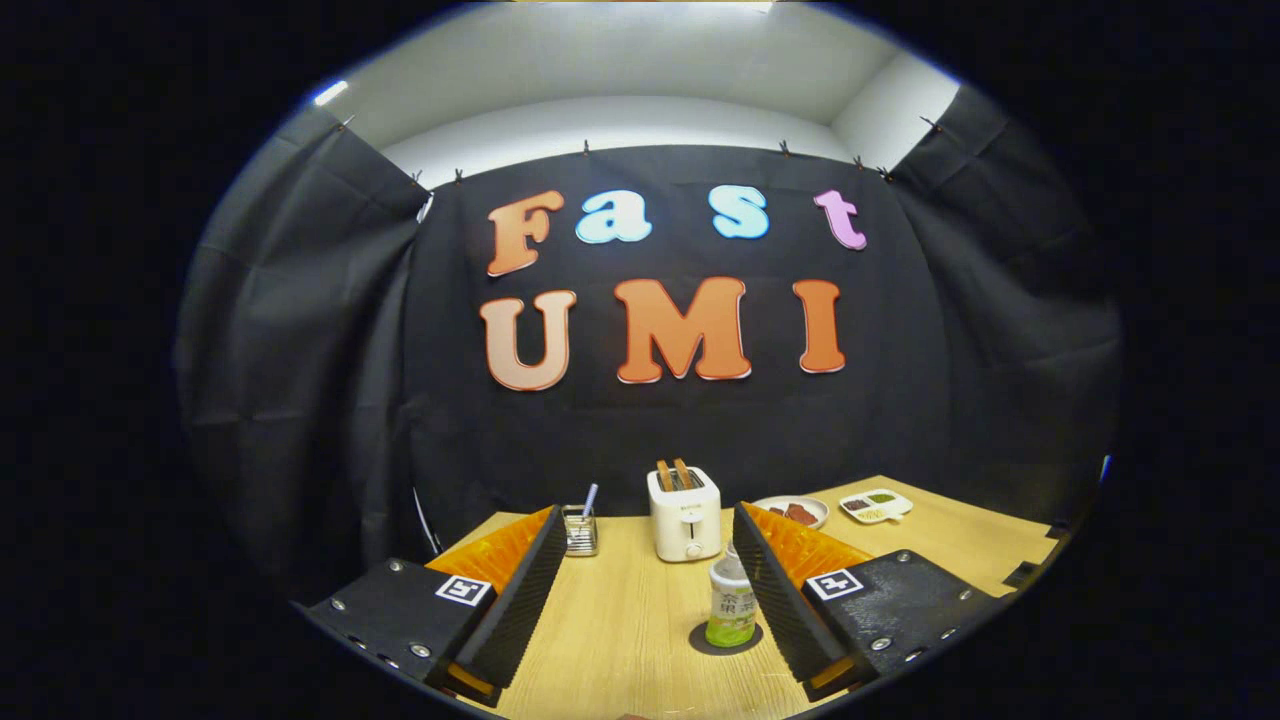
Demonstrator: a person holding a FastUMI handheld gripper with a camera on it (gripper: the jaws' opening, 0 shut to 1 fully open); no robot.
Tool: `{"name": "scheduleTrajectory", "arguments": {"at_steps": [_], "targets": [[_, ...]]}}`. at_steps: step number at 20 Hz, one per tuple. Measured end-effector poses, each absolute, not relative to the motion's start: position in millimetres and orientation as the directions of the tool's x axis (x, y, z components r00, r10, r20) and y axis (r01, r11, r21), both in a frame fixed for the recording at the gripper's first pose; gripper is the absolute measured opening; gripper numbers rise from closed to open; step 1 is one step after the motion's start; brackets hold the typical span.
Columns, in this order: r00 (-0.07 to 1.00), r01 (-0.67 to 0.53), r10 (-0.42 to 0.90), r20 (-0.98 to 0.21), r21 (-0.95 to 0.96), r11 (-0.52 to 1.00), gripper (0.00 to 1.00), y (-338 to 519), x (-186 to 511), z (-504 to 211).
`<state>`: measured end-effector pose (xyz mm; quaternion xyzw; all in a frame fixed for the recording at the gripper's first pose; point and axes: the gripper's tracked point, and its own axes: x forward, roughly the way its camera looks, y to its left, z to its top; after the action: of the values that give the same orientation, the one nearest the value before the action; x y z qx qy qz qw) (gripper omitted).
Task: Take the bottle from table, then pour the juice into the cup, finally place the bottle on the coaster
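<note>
Now tongs (pixel 648 590) apart, bottle (pixel 731 605) on coaster (pixel 700 640).

The gripper (pixel 645 590) was held level, its two fingers (pixel 520 600) spread wide apart, with nothing pressed between them.

bottle (pixel 731 603): its right side and cap sit behind the right finger of the claw (pixel 648 590); label print too small to tell.
coaster (pixel 726 638): mostly covered by the bottle standing on it, right rim behind the finger.
plate (pixel 796 512): left part hidden by the right finger; the dark food on it too small to name.
tray (pixel 876 505): contents are small blurs of colour.
holder (pixel 579 531): left edge tucked behind the left finger.
desk (pixel 620 620): near edge cut off below, corners lost to the fingers.
</note>
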<state>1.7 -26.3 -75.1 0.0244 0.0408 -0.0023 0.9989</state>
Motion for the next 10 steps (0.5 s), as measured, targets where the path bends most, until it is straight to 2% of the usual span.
{"name": "scheduleTrajectory", "arguments": {"at_steps": [5,10], "targets": [[0.999,-0.040,0.038,0.023,0.058,0.998,0.98,3,-18,-17],[0.994,-0.077,0.075,0.075,0.022,0.997,0.98,20,-40,17]]}}
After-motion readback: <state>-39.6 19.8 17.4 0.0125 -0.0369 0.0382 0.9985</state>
